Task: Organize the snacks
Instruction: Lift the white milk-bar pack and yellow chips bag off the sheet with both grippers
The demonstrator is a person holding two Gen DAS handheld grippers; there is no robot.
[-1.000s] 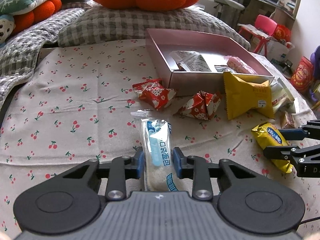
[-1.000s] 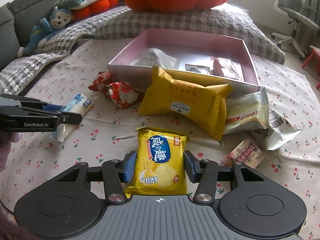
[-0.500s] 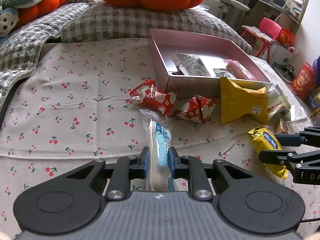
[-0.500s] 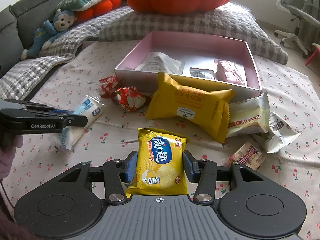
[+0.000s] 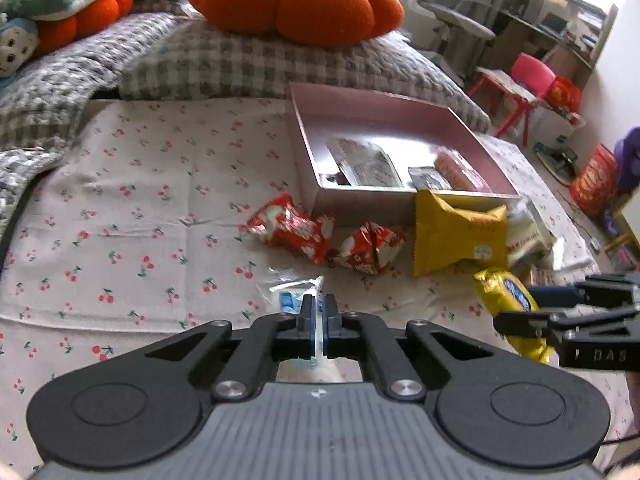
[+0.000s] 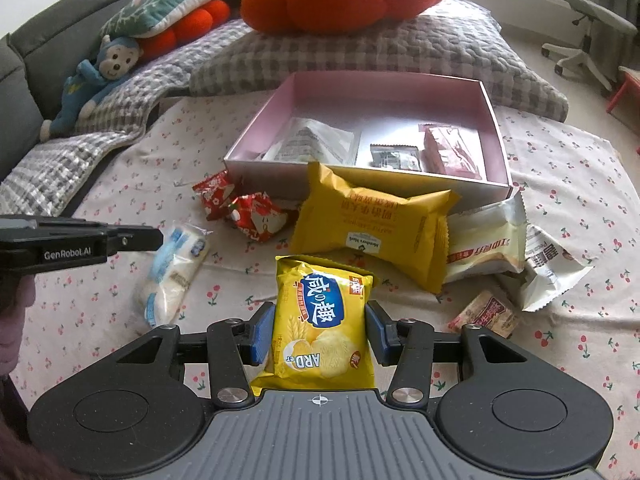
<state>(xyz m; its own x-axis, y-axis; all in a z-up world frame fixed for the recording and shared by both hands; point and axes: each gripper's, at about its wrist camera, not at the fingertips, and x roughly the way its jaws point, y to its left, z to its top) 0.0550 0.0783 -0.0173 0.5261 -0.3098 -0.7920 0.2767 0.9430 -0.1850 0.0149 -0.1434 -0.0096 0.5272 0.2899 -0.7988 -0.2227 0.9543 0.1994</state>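
My left gripper (image 5: 319, 322) is shut on a white and blue bread packet (image 5: 298, 300), pinching it thin and lifting it off the cloth; the packet hangs from it in the right wrist view (image 6: 173, 270). My right gripper (image 6: 318, 334) is shut on a yellow chip bag (image 6: 322, 320), which also shows in the left wrist view (image 5: 510, 300). A pink open box (image 6: 490, 112) with a few snacks inside stands beyond. Two red packets (image 6: 248, 210), a large yellow packet (image 6: 372, 224) and white wrappers (image 6: 486, 240) lie in front of it.
All lies on a cherry-print cloth (image 5: 132, 216). Checked grey cushions (image 5: 256, 60) and an orange pumpkin pillow (image 5: 296, 0) stand behind the box. A small brown packet (image 6: 486, 314) lies at the right. A blue plush monkey (image 6: 100, 80) sits far left.
My left gripper has closed tight on the bread packet and raised it. My right gripper has closed on the chip bag and lifted it slightly.
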